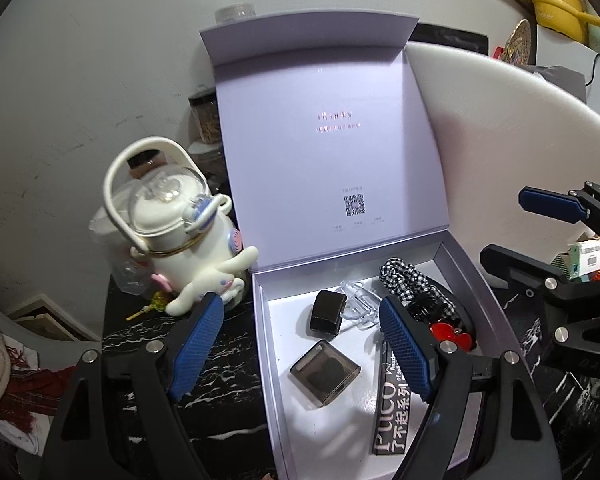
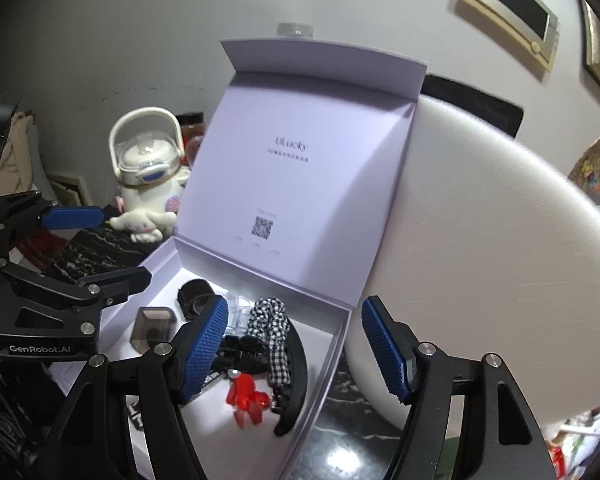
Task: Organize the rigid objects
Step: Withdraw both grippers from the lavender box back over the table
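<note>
An open lilac gift box [image 1: 272, 400] [image 2: 328, 360] lies on a black marble table, lid [image 1: 324, 152] upright. Inside lie a smoky square case [image 1: 325, 372] [image 2: 152, 326], a dark rounded case [image 1: 327, 314] [image 2: 196, 298], a clear clip [image 1: 356, 300], a checked scrunchie [image 1: 404, 276] [image 2: 270, 328], a black hair claw [image 2: 296, 380], a red clip [image 1: 448, 330] [image 2: 248, 400] and a black printed strip [image 1: 392, 408]. My left gripper [image 1: 300, 344] is open and empty over the box's left wall. My right gripper [image 2: 294, 348] is open and empty over the box's right side.
A white character-shaped kettle bottle [image 1: 180, 236] [image 2: 150, 176] stands left of the box, with jars [image 1: 206, 120] behind. A white rounded board [image 1: 500, 128] [image 2: 480, 240] leans behind the box on the right. The black marble tabletop [image 1: 220, 380] [image 2: 340, 440] surrounds the box.
</note>
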The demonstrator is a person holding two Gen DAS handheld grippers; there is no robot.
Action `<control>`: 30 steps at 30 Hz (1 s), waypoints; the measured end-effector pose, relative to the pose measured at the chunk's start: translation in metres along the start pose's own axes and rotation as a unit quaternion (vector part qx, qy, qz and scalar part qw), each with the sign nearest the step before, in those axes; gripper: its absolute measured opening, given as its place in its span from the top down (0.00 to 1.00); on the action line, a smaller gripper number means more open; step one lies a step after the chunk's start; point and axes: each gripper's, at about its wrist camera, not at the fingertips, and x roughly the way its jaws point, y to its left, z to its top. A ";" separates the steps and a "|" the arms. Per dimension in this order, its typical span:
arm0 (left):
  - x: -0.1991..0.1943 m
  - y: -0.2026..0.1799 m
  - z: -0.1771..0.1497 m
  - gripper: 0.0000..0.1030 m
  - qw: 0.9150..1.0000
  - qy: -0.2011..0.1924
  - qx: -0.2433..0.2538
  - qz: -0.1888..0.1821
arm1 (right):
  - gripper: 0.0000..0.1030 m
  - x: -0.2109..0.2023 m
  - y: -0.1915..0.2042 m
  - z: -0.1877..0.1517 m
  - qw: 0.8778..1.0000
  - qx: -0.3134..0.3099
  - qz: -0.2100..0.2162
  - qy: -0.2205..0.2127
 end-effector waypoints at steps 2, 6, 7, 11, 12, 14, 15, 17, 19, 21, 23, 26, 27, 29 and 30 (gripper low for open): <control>-0.007 -0.001 -0.001 0.22 1.000 -0.005 -0.004 0.003 | 0.32 -0.009 0.000 0.001 1.000 -0.001 -0.001 -0.008; -0.030 0.001 0.001 0.22 1.000 -0.016 -0.012 0.009 | 0.31 -0.033 0.001 0.002 1.000 0.001 -0.005 -0.025; -0.037 0.000 0.001 0.22 1.000 -0.019 -0.012 0.010 | 0.31 -0.037 0.001 0.002 1.000 0.001 -0.005 -0.028; -0.059 -0.005 -0.001 0.22 0.999 -0.033 -0.008 0.015 | 0.28 -0.059 0.002 -0.001 0.999 0.002 -0.011 -0.044; -0.064 -0.007 -0.002 0.22 0.999 -0.036 -0.007 0.015 | 0.26 -0.066 0.002 -0.003 0.999 0.003 -0.012 -0.048; -0.073 -0.010 -0.004 0.22 0.999 -0.041 -0.004 0.015 | 0.24 -0.075 0.002 -0.005 0.998 0.006 -0.012 -0.056; -0.078 -0.012 -0.006 0.22 0.999 -0.044 -0.003 0.016 | 0.23 -0.081 0.003 -0.008 0.998 0.007 -0.011 -0.059; -0.085 -0.016 -0.010 0.22 0.999 -0.046 0.001 0.015 | 0.22 -0.090 0.003 -0.011 0.998 0.009 -0.013 -0.064; -0.091 -0.020 -0.015 0.22 0.999 -0.050 0.002 0.017 | 0.18 -0.099 0.004 -0.016 0.998 0.010 -0.013 -0.068; -0.097 -0.024 -0.020 0.22 0.998 -0.054 0.000 0.017 | 0.16 -0.106 0.005 -0.020 0.997 0.011 -0.014 -0.070; -0.101 -0.027 -0.026 0.13 0.998 -0.053 0.000 0.016 | 0.13 -0.114 0.006 -0.025 0.997 0.012 -0.017 -0.071; -0.110 -0.029 -0.033 0.02 0.998 -0.065 -0.001 0.014 | 0.10 -0.121 0.007 -0.031 0.997 0.017 -0.020 -0.072; -0.114 -0.031 -0.036 0.02 0.997 -0.071 0.000 0.015 | 0.09 -0.125 0.007 -0.034 0.997 0.019 -0.021 -0.073; -0.119 -0.033 -0.040 0.02 0.997 -0.071 0.001 0.015 | 0.08 -0.128 0.007 -0.039 0.997 0.022 -0.022 -0.071; -0.121 -0.034 -0.042 0.02 0.997 -0.069 0.001 0.013 | 0.08 -0.131 0.008 -0.041 0.997 0.024 -0.024 -0.070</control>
